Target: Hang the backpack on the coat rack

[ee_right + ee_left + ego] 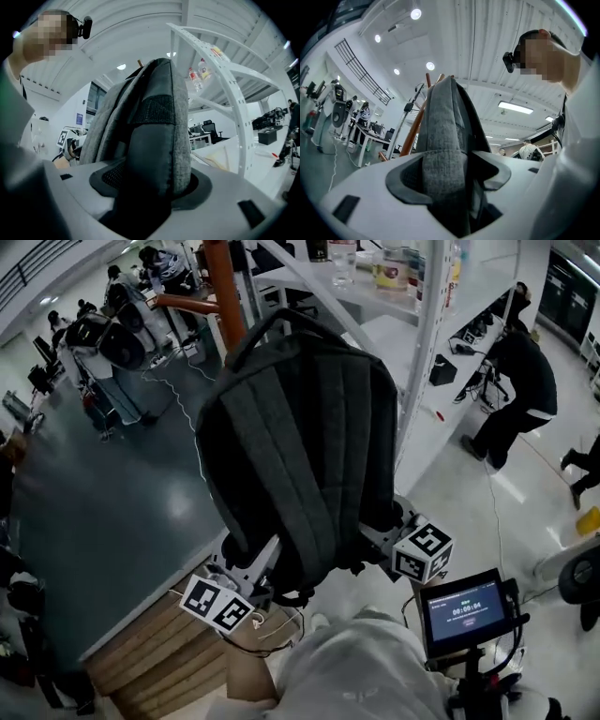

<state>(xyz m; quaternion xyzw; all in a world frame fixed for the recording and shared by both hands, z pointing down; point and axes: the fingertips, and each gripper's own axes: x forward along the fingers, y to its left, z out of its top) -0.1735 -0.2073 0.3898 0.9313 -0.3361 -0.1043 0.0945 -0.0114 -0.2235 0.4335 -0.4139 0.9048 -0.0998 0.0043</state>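
Note:
A dark grey backpack [305, 446] is held up in the air, back panel facing the head view, its top handle [281, 324] close to the orange-brown coat rack pole [225, 296]. My left gripper [251, 589] is shut on the backpack's lower left side, where grey fabric [443, 159] fills the jaws. My right gripper [382, 545] is shut on the lower right side, with a padded strap [157, 154] clamped between the jaws. The rack's wooden pegs [433, 79] show just behind the backpack's top in the left gripper view.
A white shelving frame [427, 343] with bottles stands right of the rack. A white table edge [150, 601] lies below. A person in black [516, 390] bends at the far right. A small screen [464, 610] sits at the lower right. Other people and desks fill the far left.

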